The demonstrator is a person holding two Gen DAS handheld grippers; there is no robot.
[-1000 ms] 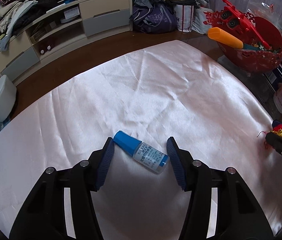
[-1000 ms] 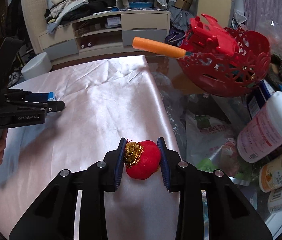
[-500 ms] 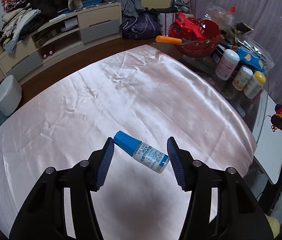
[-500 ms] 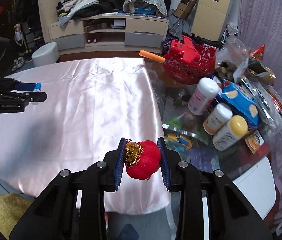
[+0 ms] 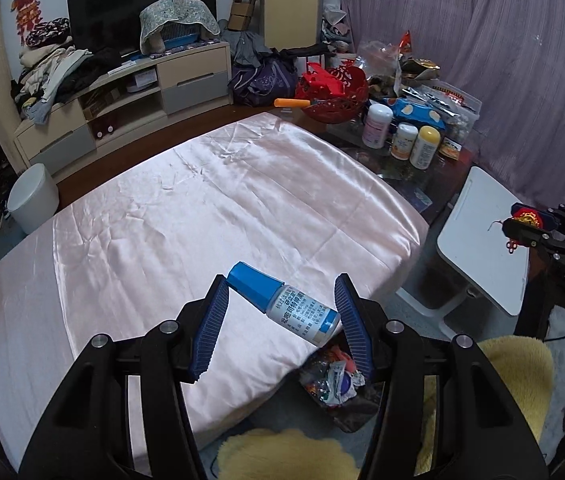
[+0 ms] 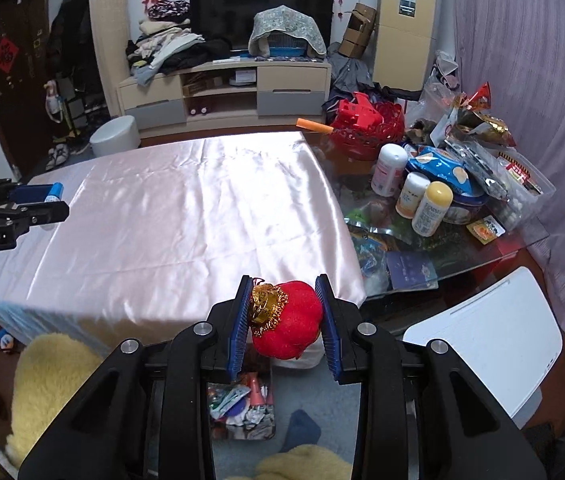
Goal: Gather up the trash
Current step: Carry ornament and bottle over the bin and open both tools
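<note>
Left gripper (image 5: 280,314) clamps a small, light bottle (image 5: 284,304) endwise above the bin (image 5: 332,380); its slick plastic could slip. Right gripper (image 6: 284,322) squeezes a soft red ornament (image 6: 288,326) at its middle, over the same bin (image 6: 240,408).

One bottle (image 5: 296,307), one red ornament (image 6: 288,326), two tongs (image 5: 282,320)
</note>
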